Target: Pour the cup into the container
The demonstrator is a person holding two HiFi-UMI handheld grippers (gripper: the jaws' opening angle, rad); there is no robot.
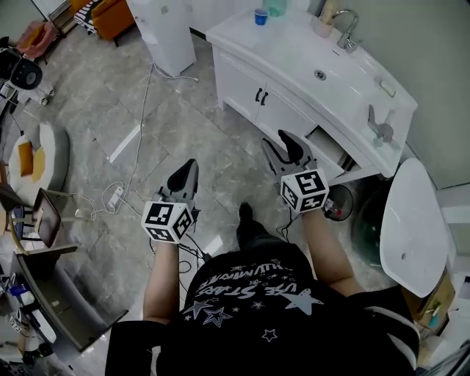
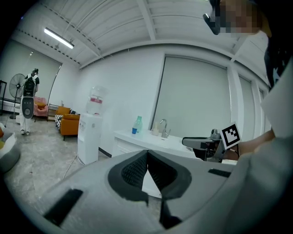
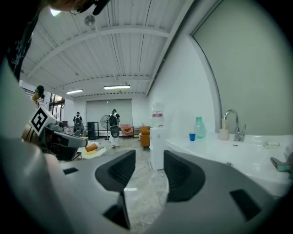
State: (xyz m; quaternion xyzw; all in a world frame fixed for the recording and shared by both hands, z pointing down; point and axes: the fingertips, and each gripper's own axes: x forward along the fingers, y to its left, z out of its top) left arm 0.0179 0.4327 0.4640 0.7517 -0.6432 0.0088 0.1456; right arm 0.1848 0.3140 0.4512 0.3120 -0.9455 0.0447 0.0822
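Grey marble floor (image 1: pixel 183 125) spreads open below both grippers. Left gripper (image 1: pixel 187 172) pinched together, empty; right gripper (image 1: pixel 281 145) parted, empty. Blue cup (image 1: pixel 261 16) stands well beyond the fingertips, at the white counter's (image 1: pixel 294 44) far edge.

cup (image 1: pixel 261 16): blue, upright | on vanity (image 1: pixel 294 55) far end | green bottle (image 1: pixel 276 6) just beside

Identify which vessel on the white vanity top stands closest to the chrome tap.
The pale beige cup, right beside the tap; the small blue cup and the translucent green bottle stand together farther away.
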